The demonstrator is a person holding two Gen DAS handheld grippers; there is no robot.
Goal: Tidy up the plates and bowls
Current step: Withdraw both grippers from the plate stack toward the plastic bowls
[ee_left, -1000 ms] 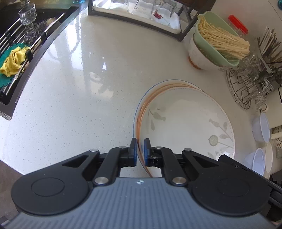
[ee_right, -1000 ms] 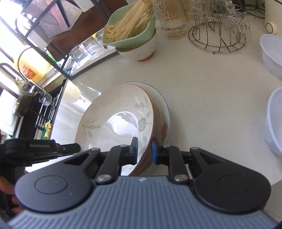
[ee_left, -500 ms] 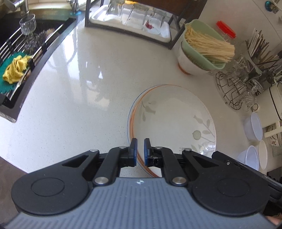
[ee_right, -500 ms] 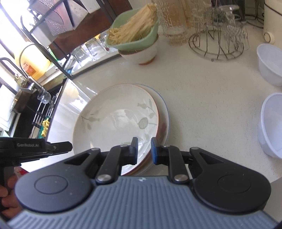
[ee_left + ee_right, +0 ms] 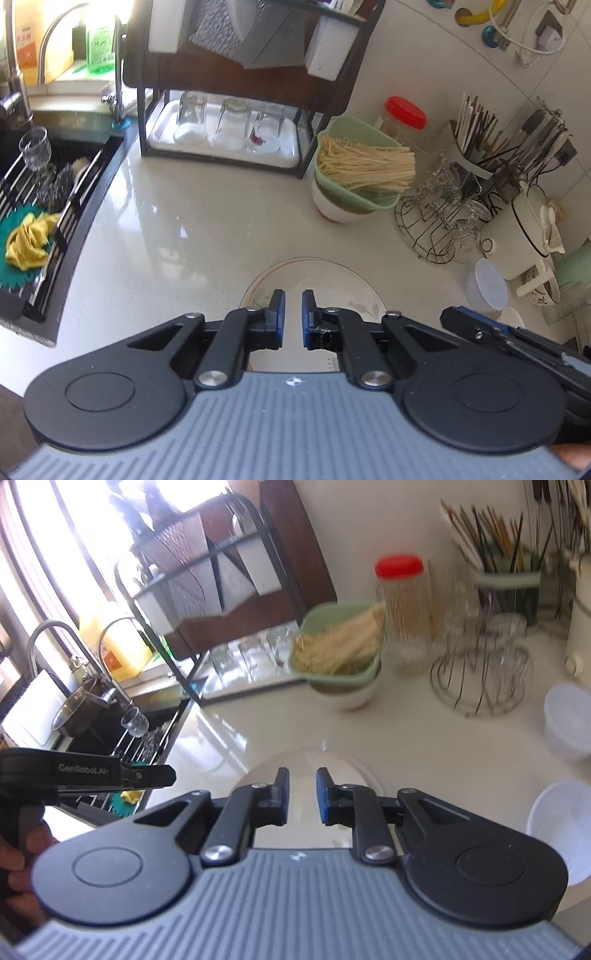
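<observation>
A stack of cream plates [image 5: 314, 273] with a leaf pattern and an orange rim lies flat on the pale counter [image 5: 184, 229]. My left gripper [image 5: 291, 295] hovers well above its near edge, jaws shut and empty. In the right wrist view the same plates [image 5: 314, 760] appear blurred under my right gripper [image 5: 298, 773], whose jaws stand nearly closed with a narrow empty gap. The left gripper [image 5: 147, 775] shows at the left there, held by a hand [image 5: 18, 849]. White bowls [image 5: 485, 288] sit to the plates' right.
A green colander of noodles [image 5: 354, 166] rests on a white bowl behind the plates. A black rack with upturned glasses [image 5: 229, 125] stands at the back, a sink [image 5: 44, 184] at the left, a wire glass stand [image 5: 436, 229] and a red-lidded jar [image 5: 400, 602] at the right.
Both grippers have risen from the plates' rim and tilted up, so the plates look smaller and lower. The plates stayed on the counter. Neither gripper's jaw gap has changed.
</observation>
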